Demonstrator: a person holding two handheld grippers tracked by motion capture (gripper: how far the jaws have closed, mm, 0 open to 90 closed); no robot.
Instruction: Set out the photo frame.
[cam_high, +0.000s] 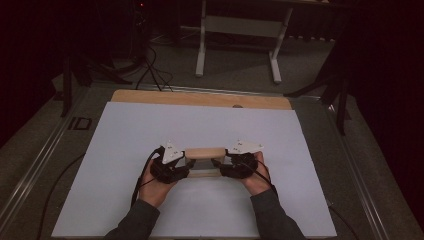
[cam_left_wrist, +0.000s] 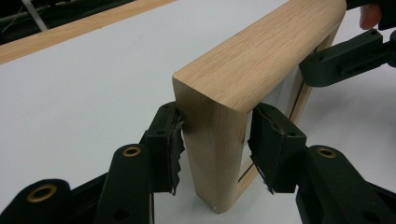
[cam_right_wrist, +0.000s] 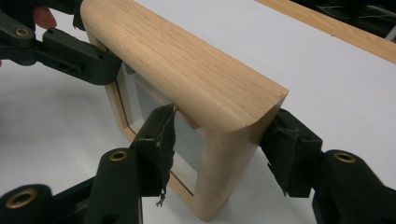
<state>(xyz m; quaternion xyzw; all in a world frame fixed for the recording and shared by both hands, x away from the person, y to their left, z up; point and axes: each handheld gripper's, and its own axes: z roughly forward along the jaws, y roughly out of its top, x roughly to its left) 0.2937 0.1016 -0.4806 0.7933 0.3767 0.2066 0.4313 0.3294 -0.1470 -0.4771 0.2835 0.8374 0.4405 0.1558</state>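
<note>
A deep light-wood picture frame (cam_high: 205, 153) with a clear pane stands on its long edge on the white table top (cam_high: 150, 125). My left gripper (cam_high: 186, 167) has the frame's left end (cam_left_wrist: 219, 149) between its jaws. One pad (cam_left_wrist: 173, 140) touches the wood, and the other pad (cam_left_wrist: 268, 149) stands a sliver off it. My right gripper (cam_high: 220, 167) is shut across the right end (cam_right_wrist: 229, 154), with its far pad (cam_right_wrist: 285, 154) pressed on the wood. Each gripper view also shows the other gripper's black finger (cam_left_wrist: 341, 60) (cam_right_wrist: 70, 56) at the frame's far end.
A wooden strip (cam_high: 200, 98) runs along the table's back edge. Beyond it are the white legs of a desk (cam_high: 237, 35), floor cables (cam_high: 152, 70) and dark stands at both sides. Bare white surface surrounds the frame.
</note>
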